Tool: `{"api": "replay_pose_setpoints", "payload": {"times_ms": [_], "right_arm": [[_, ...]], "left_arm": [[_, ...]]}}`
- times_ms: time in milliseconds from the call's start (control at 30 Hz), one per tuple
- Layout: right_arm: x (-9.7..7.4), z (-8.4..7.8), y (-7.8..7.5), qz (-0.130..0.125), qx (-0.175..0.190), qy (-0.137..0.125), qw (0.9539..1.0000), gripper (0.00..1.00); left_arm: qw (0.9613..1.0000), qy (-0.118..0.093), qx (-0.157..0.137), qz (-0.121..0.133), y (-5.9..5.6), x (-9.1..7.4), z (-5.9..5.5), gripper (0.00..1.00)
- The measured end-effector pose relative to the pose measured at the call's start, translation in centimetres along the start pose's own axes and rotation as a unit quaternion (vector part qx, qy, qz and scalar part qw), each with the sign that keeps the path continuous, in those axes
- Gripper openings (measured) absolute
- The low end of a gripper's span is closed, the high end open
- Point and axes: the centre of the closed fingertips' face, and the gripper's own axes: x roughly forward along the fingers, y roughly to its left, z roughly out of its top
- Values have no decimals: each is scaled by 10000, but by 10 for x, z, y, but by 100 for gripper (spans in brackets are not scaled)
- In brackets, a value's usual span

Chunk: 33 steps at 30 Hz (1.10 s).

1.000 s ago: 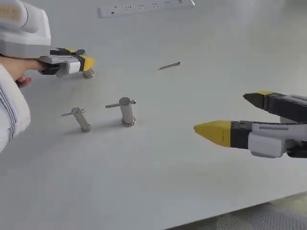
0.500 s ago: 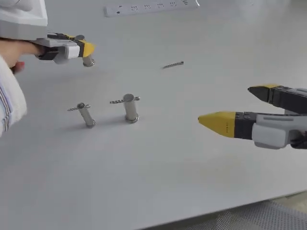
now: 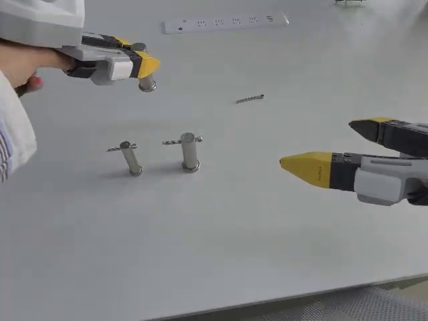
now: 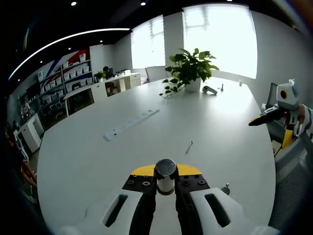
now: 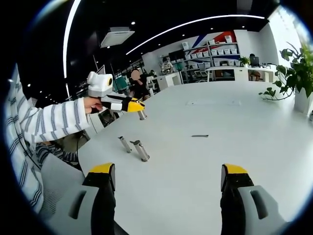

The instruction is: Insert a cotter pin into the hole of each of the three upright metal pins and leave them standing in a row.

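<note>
Tongs first: our left tongs (image 3: pixel 148 65) pinch a metal pin (image 4: pixel 166 175) around its shaft, at the far left of the surface (image 3: pixel 221 227). Our right tongs (image 3: pixel 315 143) are spread wide, holding nothing. Between them we see two upright pins (image 3: pixel 131 158) (image 3: pixel 190 152) standing side by side, with cotter pins (image 3: pixel 119 148) (image 3: pixel 174 142) through their tops. One loose cotter pin (image 3: pixel 250 99) lies farther back.

Table (image 3: pixel 254 254): smooth, matt, pale. Pins (image 3: pixel 190 152): bare metal, satin sheen (held pin (image 4: pixel 166 175) has a brighter end face). Cotter pin (image 3: pixel 250 99): thin metal. Left gripper (image 3: pixel 148 65), right gripper (image 3: pixel 315 143): matt plastic. Sleeve (image 5: pixel 49 122): striped cloth. Power strip (image 3: pixel 227 23): white plastic.
</note>
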Motion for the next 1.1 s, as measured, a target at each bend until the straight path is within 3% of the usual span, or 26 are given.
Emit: {"api": "replay_pose_setpoints", "payload": {"times_ms": [67,267,533,700,833,1100], "right_arm": [[-1,1,2,16,-40,-4,10000,88],[-7,1,4,27,-101,-38,9999,88],[-8,-3,8,60,-82,-5,9999,87],[-7,-2,8,74,-87,-22,9999,87],[-7,-3,8,83,-85,-5,9999,87],[-7,-8,8,108,-53,44,9999,87]], "left_arm": [[9998,-31,199,-87,-11,-6,5,10],[9990,-117,277,-336,-38,-24,14,10],[9960,-133,501,-735,-78,-34,16,10],[9947,-41,540,-879,-106,-33,5,10],[9946,-50,257,-1008,-124,-28,-5,10],[9952,108,199,-951,-140,-18,-23,10]]}}
